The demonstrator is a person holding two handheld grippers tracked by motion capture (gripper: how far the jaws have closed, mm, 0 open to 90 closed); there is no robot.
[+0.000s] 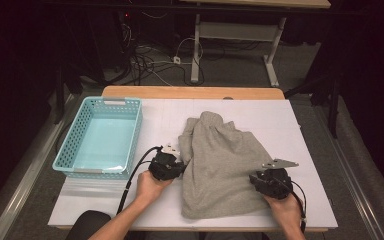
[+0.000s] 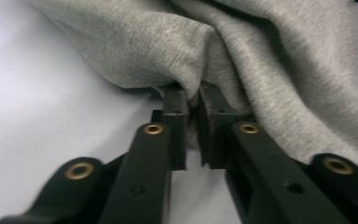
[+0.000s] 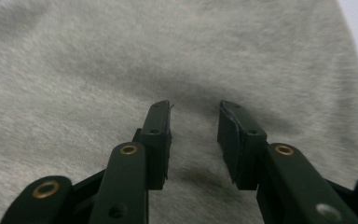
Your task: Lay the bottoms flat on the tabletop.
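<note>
A grey sweatshirt [image 1: 222,162] lies crumpled on the white table top, right of centre. My left gripper [image 1: 180,166] is at the garment's left edge; in the left gripper view the left gripper [image 2: 192,95] is shut on a fold of the grey sweatshirt [image 2: 279,70], the cloth pinched between the jaws. My right gripper [image 1: 256,181] rests at the garment's right lower side; in the right gripper view the right gripper [image 3: 195,114] stands open just above the grey sweatshirt [image 3: 98,70], with nothing between its jaws.
A light blue plastic basket [image 1: 77,135] stands at the table's left, a white sheet in its bottom. The white table top [image 1: 280,112] shows behind and to the right of the garment. Cables and a desk frame [image 1: 196,45] are on the floor beyond.
</note>
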